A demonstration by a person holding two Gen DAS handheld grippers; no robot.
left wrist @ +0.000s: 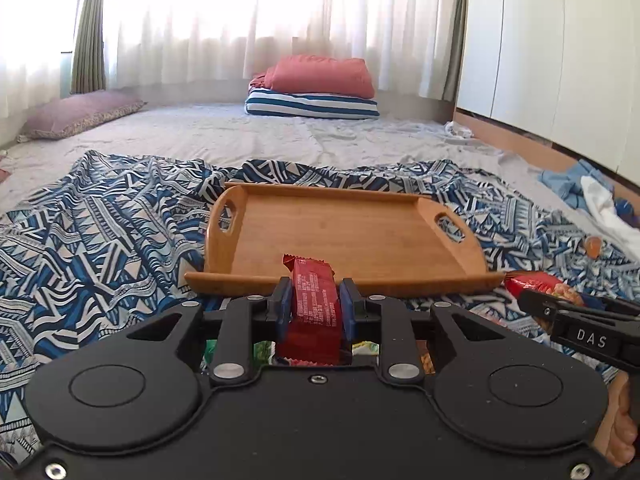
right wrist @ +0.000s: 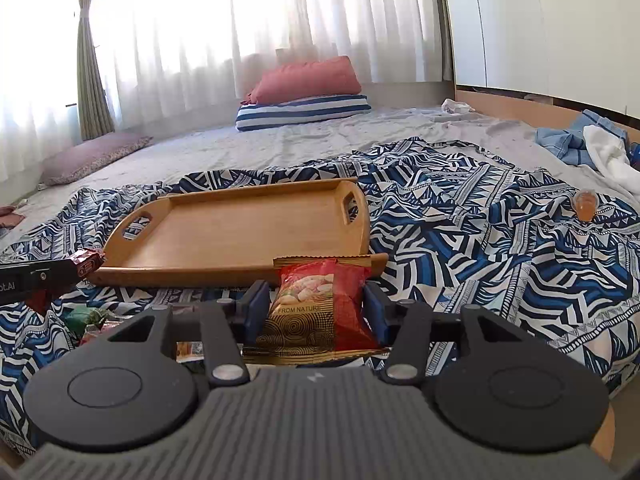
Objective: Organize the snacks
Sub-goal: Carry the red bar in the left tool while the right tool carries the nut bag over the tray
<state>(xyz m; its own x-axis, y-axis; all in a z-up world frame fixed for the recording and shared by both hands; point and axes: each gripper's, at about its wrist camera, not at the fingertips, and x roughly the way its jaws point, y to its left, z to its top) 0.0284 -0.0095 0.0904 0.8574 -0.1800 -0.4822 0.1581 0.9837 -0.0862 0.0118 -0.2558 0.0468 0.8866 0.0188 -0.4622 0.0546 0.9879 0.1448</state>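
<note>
on the patterned blue-and-white cloth (left wrist: 100,220): wooden tray (left wrist: 340,236) set flat, handle cut-outs at both ends, floor bare. between the blue pads of the left gripper (left wrist: 314,300): red snack bar (left wrist: 314,304), clamped upright, raised just in front of the tray's near rim. in the right gripper (right wrist: 318,300): red-and-gold nut packet (right wrist: 316,308), pinched at both sides, likewise just short of the near rim. below both grippers: loose wrappers (right wrist: 86,318), green and red, partly hidden by the gripper bodies. well off to the right on the cloth: small orange cup (right wrist: 585,204), upright. further right: heap of blue and white laundry (right wrist: 592,144). at the far end of the mattress: red cushion (left wrist: 320,76) stacked on a striped pillow (left wrist: 312,105); mauve pillow (left wrist: 80,114) at far left, under the curtains (left wrist: 240,20).
</note>
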